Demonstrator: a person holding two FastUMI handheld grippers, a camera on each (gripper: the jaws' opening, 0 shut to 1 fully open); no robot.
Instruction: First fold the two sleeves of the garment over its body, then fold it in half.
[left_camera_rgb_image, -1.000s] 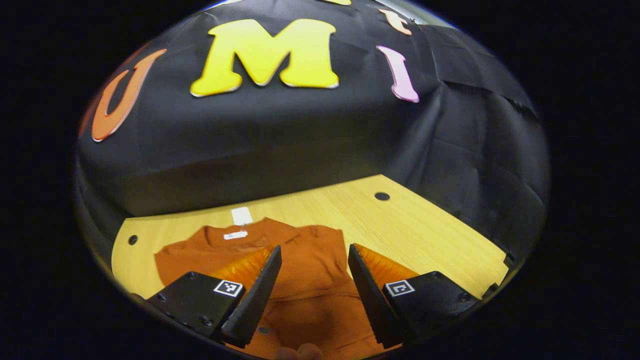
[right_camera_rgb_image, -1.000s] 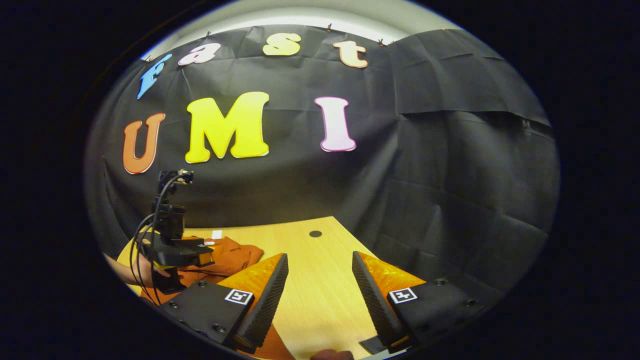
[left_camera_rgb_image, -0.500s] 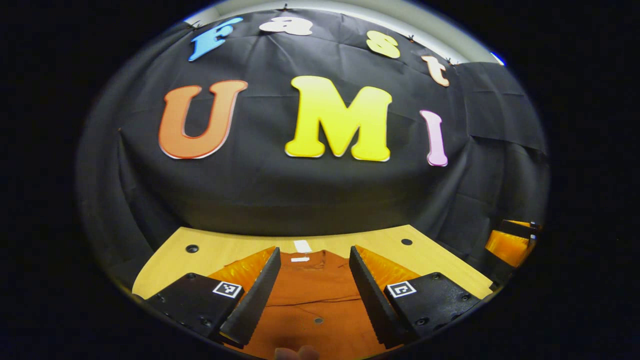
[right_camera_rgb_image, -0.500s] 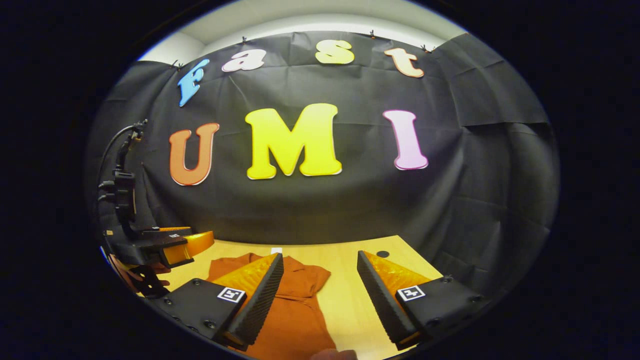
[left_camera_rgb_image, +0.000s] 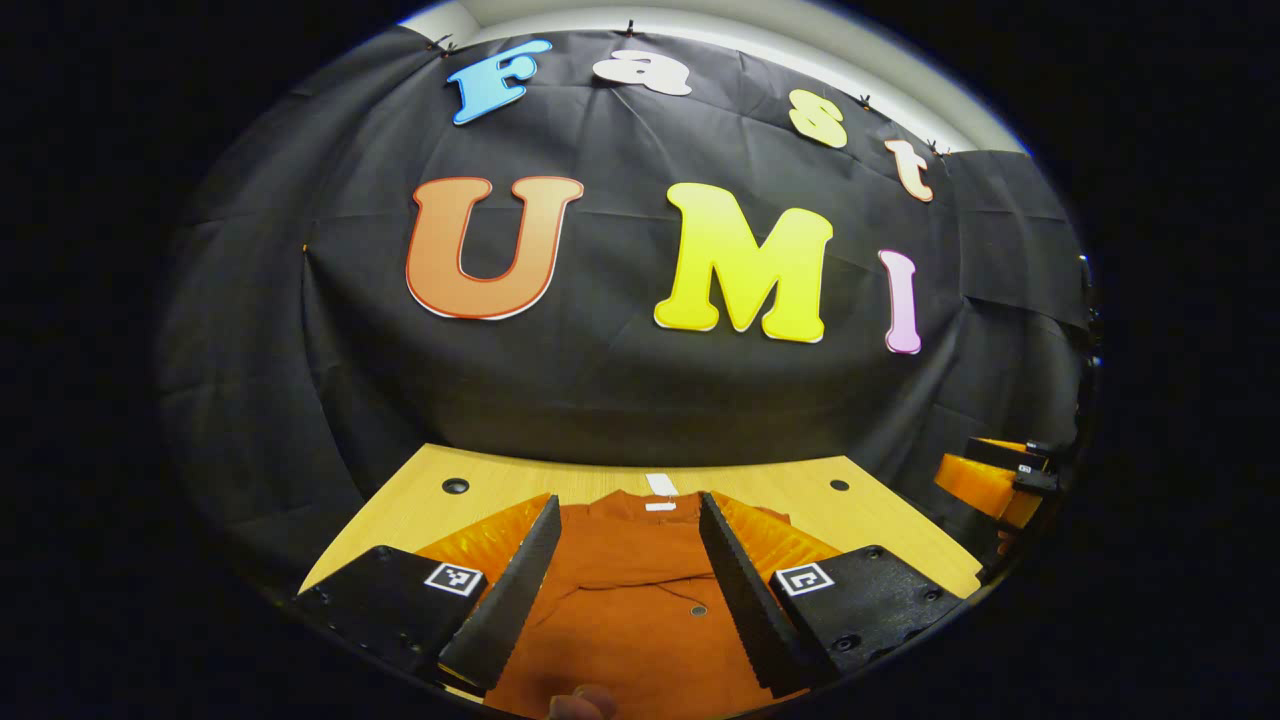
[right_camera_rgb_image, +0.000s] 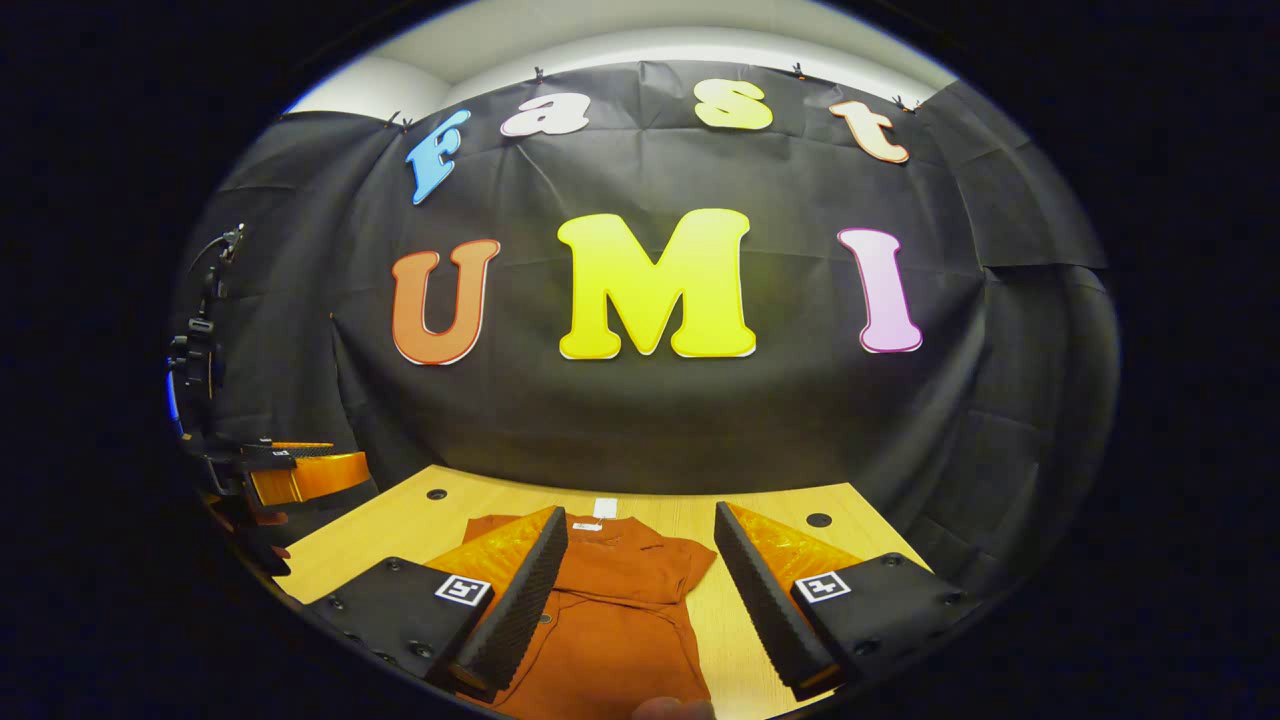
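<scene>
A rust-orange garment (left_camera_rgb_image: 630, 600) lies flat on the wooden table (left_camera_rgb_image: 420, 500), collar toward the far wall, with a white tag (left_camera_rgb_image: 661, 485) beyond the collar. My left gripper (left_camera_rgb_image: 625, 515) hangs open above the garment's body with nothing between its fingers. In the right gripper view the garment (right_camera_rgb_image: 610, 610) lies under and left of my right gripper (right_camera_rgb_image: 640, 525), which is open and holds nothing. One short sleeve (right_camera_rgb_image: 690, 560) lies beside the body. The right gripper (left_camera_rgb_image: 990, 480) shows far right in the left gripper view; the left gripper (right_camera_rgb_image: 290, 475) shows far left in the right gripper view.
The table (right_camera_rgb_image: 400, 520) has round holes (left_camera_rgb_image: 455, 486) (left_camera_rgb_image: 839, 485) near its far corners. The black cloth wall (left_camera_rgb_image: 600, 400) stands right behind the table's far edge. Bare wood lies on either side of the garment.
Both grippers have pulled back and lifted, now pointing at the wall, with the garment centred below them. The left gripper has moved off toward the left of the right gripper view.
</scene>
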